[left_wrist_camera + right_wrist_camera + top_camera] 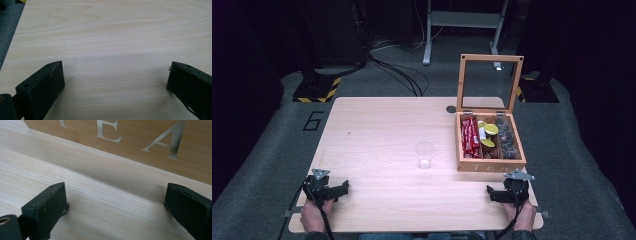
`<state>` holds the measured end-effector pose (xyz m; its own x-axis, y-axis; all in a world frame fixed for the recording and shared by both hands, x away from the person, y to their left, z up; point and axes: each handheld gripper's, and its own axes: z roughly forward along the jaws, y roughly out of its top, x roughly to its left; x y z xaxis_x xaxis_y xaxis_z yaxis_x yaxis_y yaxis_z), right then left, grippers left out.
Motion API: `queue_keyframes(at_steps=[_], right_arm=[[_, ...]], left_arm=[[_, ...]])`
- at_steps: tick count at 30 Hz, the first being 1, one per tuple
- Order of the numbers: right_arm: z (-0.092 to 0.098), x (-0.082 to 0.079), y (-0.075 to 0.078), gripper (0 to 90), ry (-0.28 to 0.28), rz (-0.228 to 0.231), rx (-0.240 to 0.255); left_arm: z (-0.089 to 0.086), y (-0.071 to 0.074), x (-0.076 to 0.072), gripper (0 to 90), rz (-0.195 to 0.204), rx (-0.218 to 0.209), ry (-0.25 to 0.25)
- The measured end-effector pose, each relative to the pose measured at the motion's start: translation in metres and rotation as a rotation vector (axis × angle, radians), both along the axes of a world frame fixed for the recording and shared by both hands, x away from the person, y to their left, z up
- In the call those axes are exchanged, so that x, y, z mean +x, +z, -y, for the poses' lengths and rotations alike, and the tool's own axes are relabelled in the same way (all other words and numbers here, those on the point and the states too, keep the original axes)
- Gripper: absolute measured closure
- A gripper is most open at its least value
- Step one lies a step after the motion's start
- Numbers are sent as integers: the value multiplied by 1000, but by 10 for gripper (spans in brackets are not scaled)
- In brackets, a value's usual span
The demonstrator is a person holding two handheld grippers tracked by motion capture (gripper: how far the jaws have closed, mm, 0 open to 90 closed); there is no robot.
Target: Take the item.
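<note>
Wooden tea box [490, 164] sits just beyond the right tongs [498, 195].

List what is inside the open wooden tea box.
The tea box holds red packets at left, yellow-lidded pods in the middle and dark packets at right. Whatever lies beneath them is covered.

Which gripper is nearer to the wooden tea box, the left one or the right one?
Right. The right gripper sits just in front of the tea box; the left gripper rests across the table, beyond the plastic cup.
</note>
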<state>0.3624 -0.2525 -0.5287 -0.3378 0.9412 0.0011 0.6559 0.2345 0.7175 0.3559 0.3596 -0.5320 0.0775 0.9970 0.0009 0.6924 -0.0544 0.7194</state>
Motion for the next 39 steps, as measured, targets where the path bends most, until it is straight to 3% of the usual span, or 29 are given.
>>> queue_keyframes(at_steps=[6,11,15,16,25,39], right_arm=[[1,-1,1,66,-5,1,3],[2,-7,5,108,4,17,46],[4,-11,14,113,-7,20,78],[6,-13,23,117,-9,29,96],[14,-16,44,133,-31,26,133],[20,-8,79,137,-15,50,144]], left_arm=[[0,0,0,10,1,1,0],[0,0,0,10,3,3,-1],[0,0,0,11,3,4,-1],[0,0,0,12,4,3,0],[0,0,0,12,6,3,-1],[0,0,0,12,5,2,-2]])
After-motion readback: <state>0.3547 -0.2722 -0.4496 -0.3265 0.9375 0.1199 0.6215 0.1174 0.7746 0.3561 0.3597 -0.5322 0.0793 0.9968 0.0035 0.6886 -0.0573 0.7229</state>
